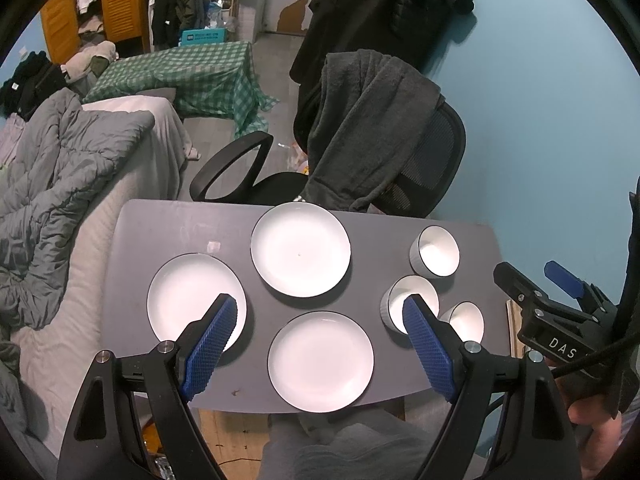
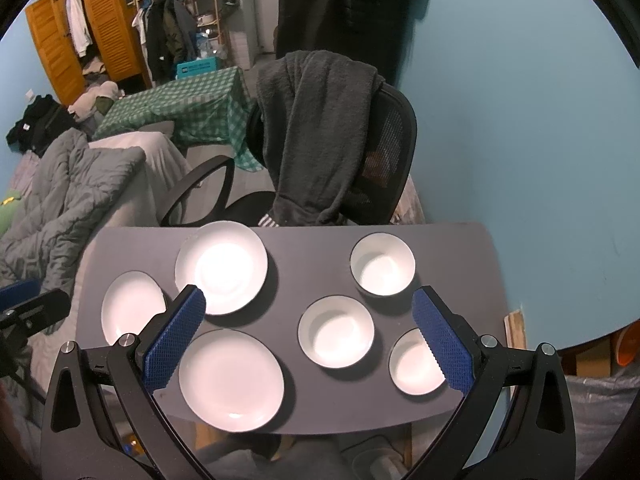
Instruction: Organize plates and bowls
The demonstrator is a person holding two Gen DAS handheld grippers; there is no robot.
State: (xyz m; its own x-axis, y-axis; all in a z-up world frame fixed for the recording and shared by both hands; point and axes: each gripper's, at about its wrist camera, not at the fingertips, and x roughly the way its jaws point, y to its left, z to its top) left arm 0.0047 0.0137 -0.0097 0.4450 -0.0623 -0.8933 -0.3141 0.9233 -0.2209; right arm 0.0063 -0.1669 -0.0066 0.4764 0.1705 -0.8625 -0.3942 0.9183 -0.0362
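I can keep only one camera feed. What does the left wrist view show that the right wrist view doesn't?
Only the left wrist view: the right gripper seen from outside, and a hand.

Only the right wrist view: an orange object low by the wall.

Both: grey table, three plates, three bowls, draped chair, both grippers open.

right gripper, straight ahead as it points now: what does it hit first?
Probably the middle bowl, which sits centred between the open right gripper fingers. Depth is unclear; it hovers above the table.
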